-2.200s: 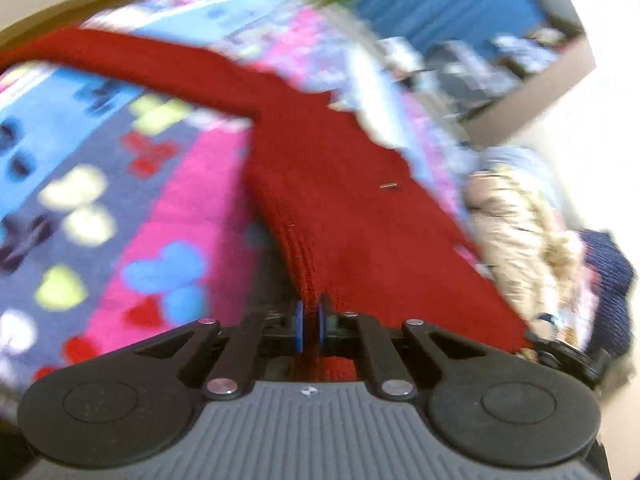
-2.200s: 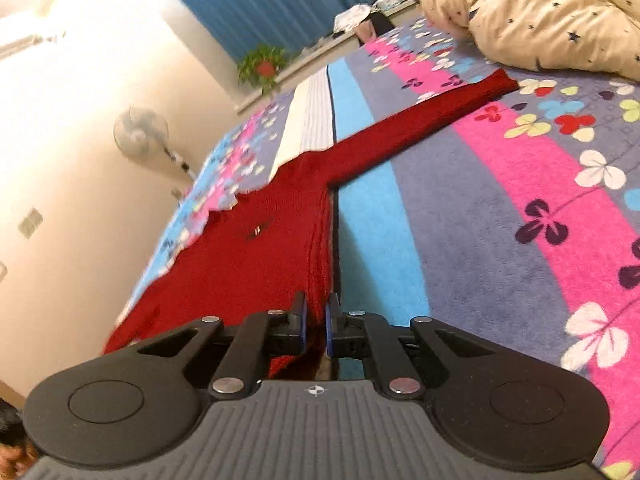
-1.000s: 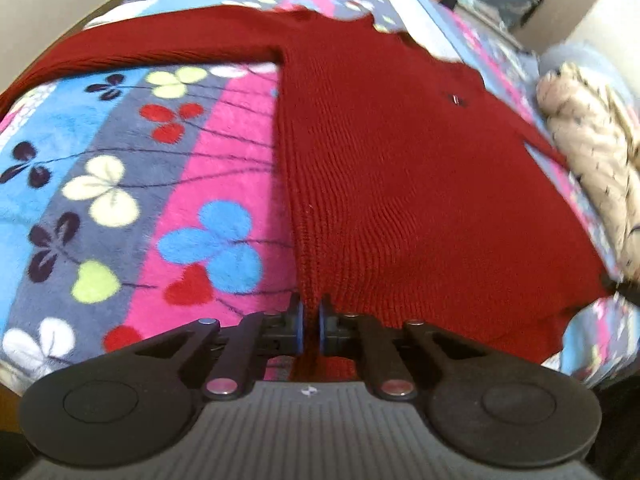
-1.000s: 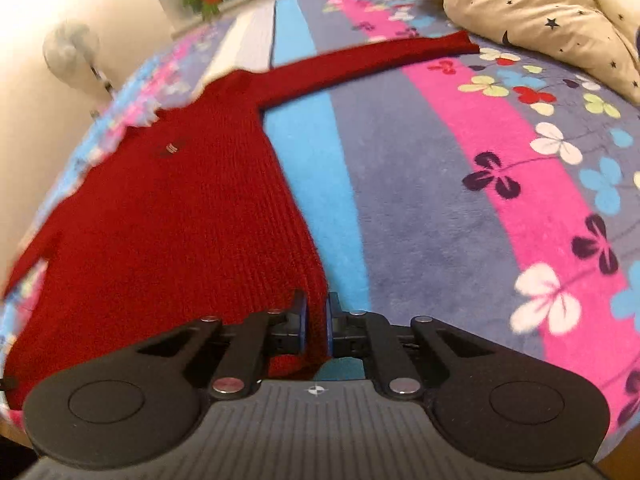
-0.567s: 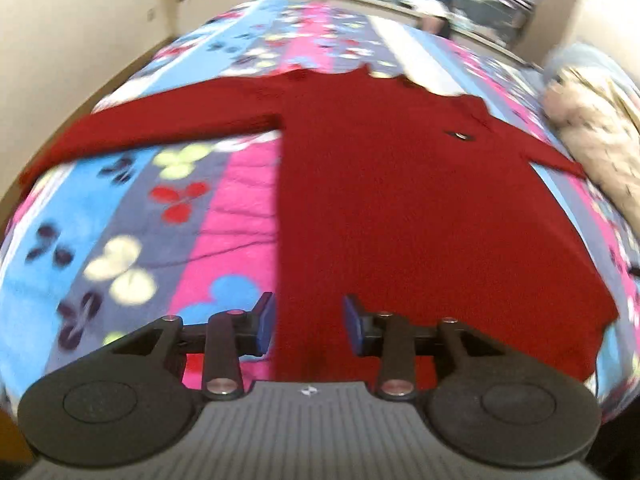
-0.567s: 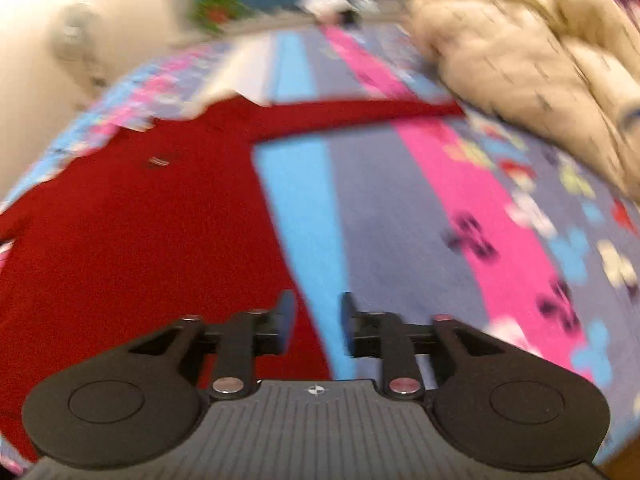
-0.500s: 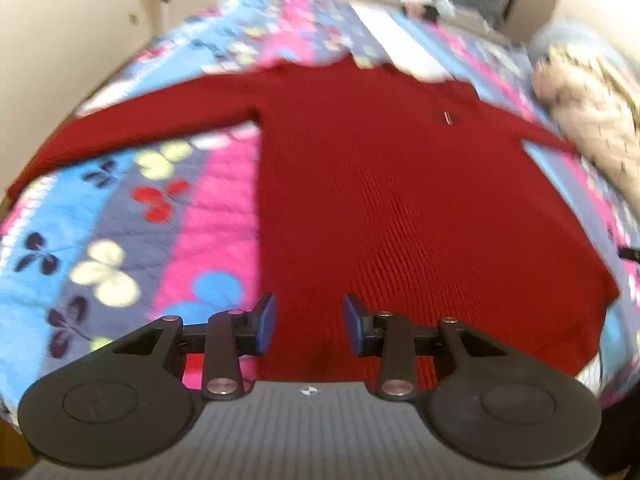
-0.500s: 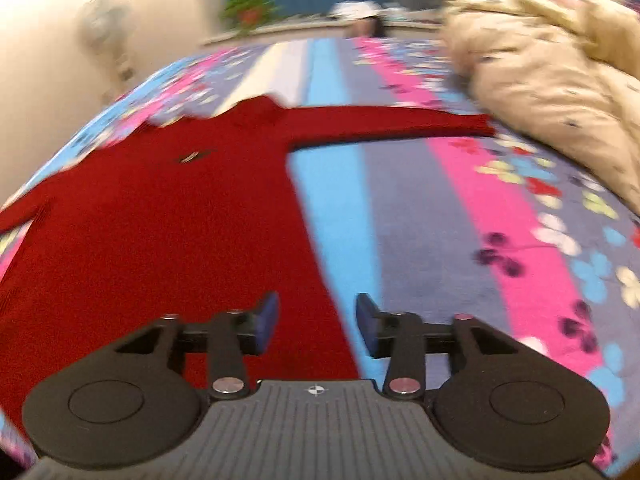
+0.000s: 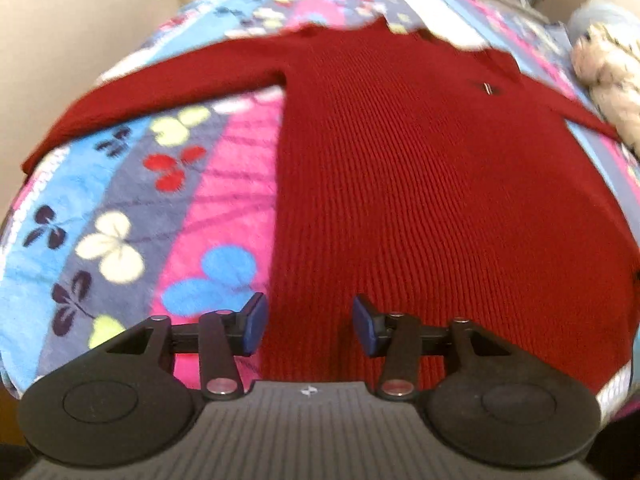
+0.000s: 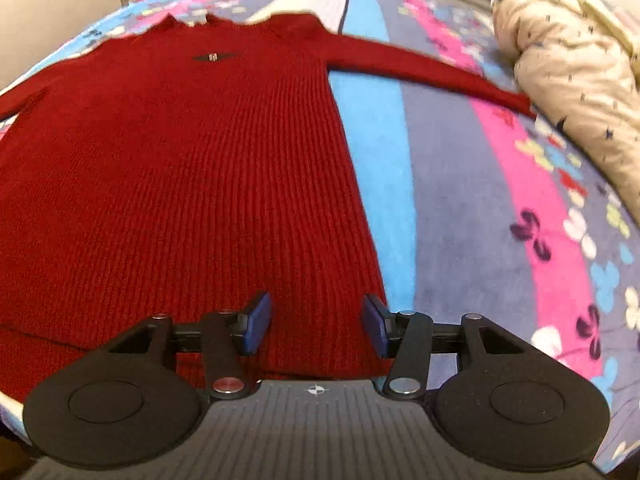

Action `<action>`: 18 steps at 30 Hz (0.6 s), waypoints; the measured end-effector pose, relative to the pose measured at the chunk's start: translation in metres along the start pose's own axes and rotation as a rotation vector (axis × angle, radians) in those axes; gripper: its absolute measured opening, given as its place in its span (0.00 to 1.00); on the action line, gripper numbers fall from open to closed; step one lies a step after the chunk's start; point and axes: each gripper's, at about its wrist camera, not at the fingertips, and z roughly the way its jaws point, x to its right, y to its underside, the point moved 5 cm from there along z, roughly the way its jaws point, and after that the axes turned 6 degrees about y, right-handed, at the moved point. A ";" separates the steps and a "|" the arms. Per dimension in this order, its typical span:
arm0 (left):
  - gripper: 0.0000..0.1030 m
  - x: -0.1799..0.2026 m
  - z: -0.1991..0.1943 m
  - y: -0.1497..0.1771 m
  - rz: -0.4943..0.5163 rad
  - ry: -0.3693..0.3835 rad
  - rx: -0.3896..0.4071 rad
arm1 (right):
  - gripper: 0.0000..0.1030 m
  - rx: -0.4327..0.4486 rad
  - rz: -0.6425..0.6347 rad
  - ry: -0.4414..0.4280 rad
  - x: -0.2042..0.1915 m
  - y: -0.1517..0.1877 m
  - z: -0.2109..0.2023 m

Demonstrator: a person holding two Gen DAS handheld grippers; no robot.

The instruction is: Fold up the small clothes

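A dark red ribbed knit sweater (image 9: 420, 168) lies flat and spread out on a flowered bed blanket (image 9: 120, 220), both sleeves stretched out to the sides. It also shows in the right wrist view (image 10: 180, 168). My left gripper (image 9: 306, 322) is open and empty above the sweater's bottom left hem corner. My right gripper (image 10: 316, 322) is open and empty above the bottom right hem corner. The sweater's left sleeve (image 9: 160, 80) reaches toward the bed's left edge. Its right sleeve (image 10: 424, 68) reaches toward a quilt.
A beige star-print quilt (image 10: 572, 72) is bunched at the bed's right side, touching the right sleeve's end. The same quilt shows in the left wrist view (image 9: 608, 68). A wall (image 9: 60, 20) runs along the bed's left side. The bed's near edge lies just under both grippers.
Both grippers were shut on the sweater's hem corners, laid it flat on the blanket, then opened and let go. They have since opened wider and lifted back slightly.
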 end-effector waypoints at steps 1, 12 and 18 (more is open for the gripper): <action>0.59 -0.001 -0.003 -0.003 -0.013 -0.006 0.025 | 0.51 0.022 0.002 0.005 0.001 -0.002 -0.003; 0.76 -0.013 -0.037 -0.040 -0.071 -0.079 0.212 | 0.60 0.294 0.145 0.026 0.033 -0.040 -0.059; 0.77 -0.026 -0.047 -0.087 -0.032 -0.157 0.271 | 0.57 0.374 0.136 0.072 0.060 -0.081 -0.068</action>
